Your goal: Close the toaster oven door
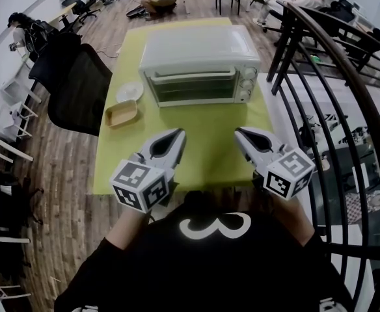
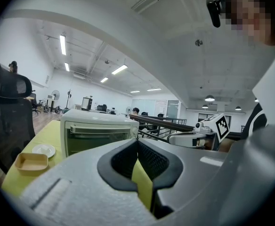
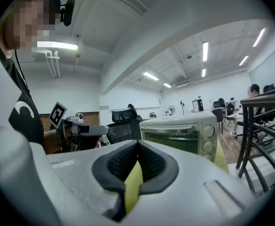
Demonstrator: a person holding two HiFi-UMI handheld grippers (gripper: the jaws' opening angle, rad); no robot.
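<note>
A white toaster oven (image 1: pixel 200 64) stands at the far end of the yellow-green table (image 1: pixel 203 142), its glass door upright against the front and its knobs on the right. It also shows in the left gripper view as the toaster oven (image 2: pixel 97 133) and in the right gripper view as the toaster oven (image 3: pixel 182 133). My left gripper (image 1: pixel 179 134) hovers over the near part of the table, shut and holding nothing. My right gripper (image 1: pixel 237 132) hangs beside it, also shut and holding nothing. Both stay well short of the oven. The shut left gripper (image 2: pixel 137 141) and the shut right gripper (image 3: pixel 138 142) point at the oven.
A white plate (image 1: pixel 129 91) and a tan tray (image 1: pixel 121 114) lie left of the oven. A black office chair (image 1: pixel 79 90) stands at the table's left side. A dark curved railing (image 1: pixel 333 96) runs along the right. People sit farther back in the room.
</note>
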